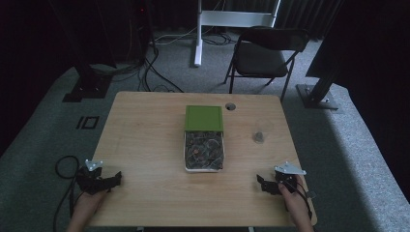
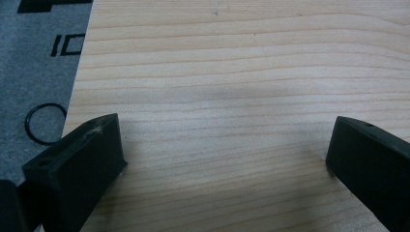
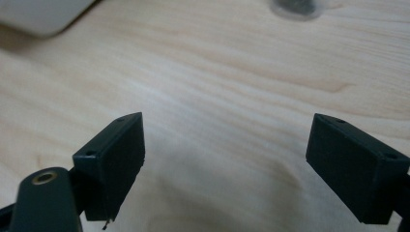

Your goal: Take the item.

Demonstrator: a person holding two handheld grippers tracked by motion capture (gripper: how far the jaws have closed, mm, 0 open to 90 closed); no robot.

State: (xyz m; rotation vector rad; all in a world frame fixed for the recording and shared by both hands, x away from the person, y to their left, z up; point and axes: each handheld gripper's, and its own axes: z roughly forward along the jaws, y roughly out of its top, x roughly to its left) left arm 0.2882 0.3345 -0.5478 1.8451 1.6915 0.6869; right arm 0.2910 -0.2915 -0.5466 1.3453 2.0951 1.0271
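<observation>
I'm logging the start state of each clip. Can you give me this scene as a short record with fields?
table: bare wooden top
centre: white tray of dark small parts
lid: green, at the tray's far end
right side: small clear cup, something dark inside
left gripper: open, empty, near left corner
right gripper: open, empty, near right corner
behind table: folding chair
</observation>
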